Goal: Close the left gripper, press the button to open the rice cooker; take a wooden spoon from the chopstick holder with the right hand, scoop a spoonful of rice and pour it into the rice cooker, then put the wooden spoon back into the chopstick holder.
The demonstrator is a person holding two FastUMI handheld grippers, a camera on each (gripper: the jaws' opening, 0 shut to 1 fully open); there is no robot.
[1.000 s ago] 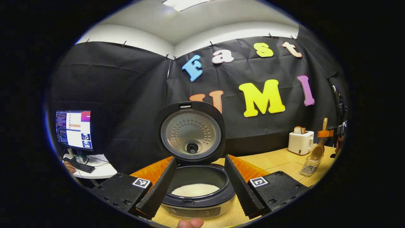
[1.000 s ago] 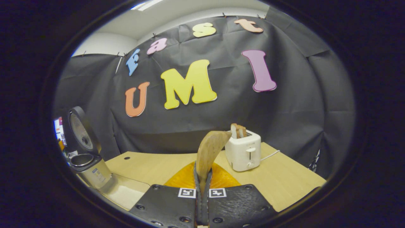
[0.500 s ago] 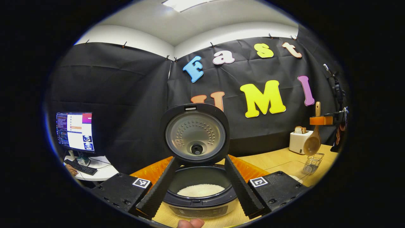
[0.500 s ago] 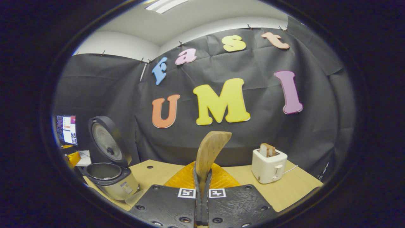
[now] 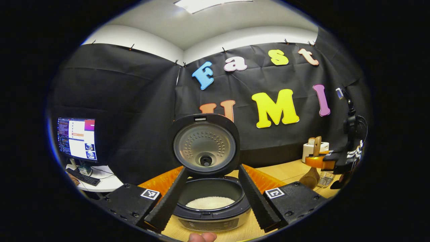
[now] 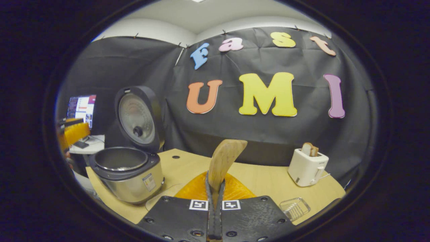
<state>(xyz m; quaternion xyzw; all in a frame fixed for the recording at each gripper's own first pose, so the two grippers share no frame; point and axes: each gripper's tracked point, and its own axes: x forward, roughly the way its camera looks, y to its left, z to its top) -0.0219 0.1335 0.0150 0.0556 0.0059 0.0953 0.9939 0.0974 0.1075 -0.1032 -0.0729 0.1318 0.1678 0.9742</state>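
Observation:
The rice cooker (image 5: 210, 215) stands open right in front of my left gripper (image 5: 212, 169), its lid (image 5: 205, 148) upright and white rice (image 5: 210, 202) in the pot. The left gripper is open, one finger on each side of the pot, gripping nothing. My right gripper (image 6: 215, 190) is shut on the wooden spoon (image 6: 224, 159), which sticks up between its fingers. In the left gripper view the right gripper (image 5: 331, 160) holds the spoon (image 5: 312, 173) above the table at the far right, beside the wire chopstick holder (image 5: 325, 178). The cooker (image 6: 129, 171) lies to the spoon's left.
A white toaster (image 6: 306, 167) with bread stands at the back right of the wooden table (image 6: 265, 183). The wire holder (image 6: 295, 208) lies near the table's front edge. A monitor (image 5: 76, 138) and a keyboard sit on a side desk at the left.
The right gripper has turned left with the spoon and come down toward the table; the cooker now looks larger and nearer in its view. The left gripper has barely moved.

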